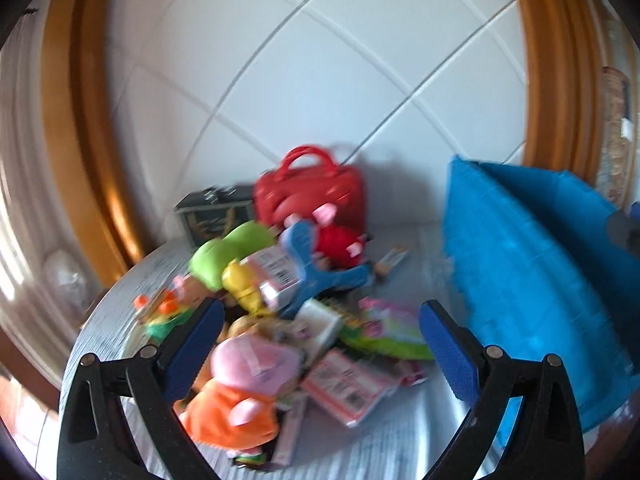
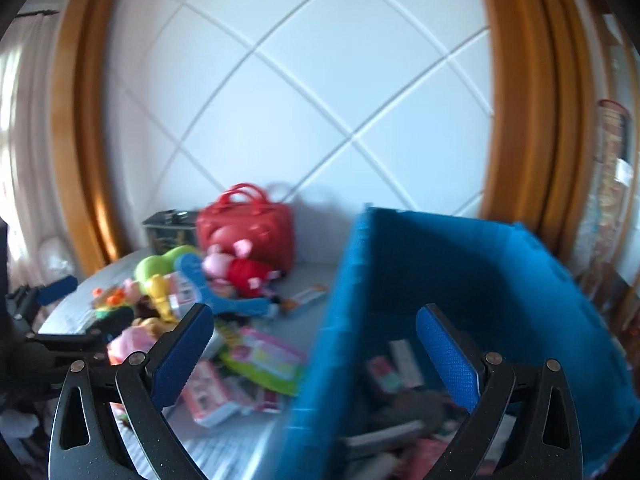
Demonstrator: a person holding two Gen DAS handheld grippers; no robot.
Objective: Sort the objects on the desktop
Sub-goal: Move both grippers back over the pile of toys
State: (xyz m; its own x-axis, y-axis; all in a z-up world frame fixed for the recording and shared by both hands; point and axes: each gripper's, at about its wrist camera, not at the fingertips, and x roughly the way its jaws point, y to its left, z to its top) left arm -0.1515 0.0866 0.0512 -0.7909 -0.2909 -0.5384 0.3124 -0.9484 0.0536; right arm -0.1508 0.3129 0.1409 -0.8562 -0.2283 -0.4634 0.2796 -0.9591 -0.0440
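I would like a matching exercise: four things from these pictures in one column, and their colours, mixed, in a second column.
Things:
1. handbag
2. storage bin
3. round plush
4. doll's dress

Colours:
a. orange
b. blue
c. red
d. green

Pairs: 1-c, 2-b, 3-d, 4-a

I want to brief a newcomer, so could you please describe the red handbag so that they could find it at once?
Start at the white quilted wall panel behind the table. At its foot, behind the toy heap, the red handbag stands upright beside a dark box. It alone there has two looped handles on top.
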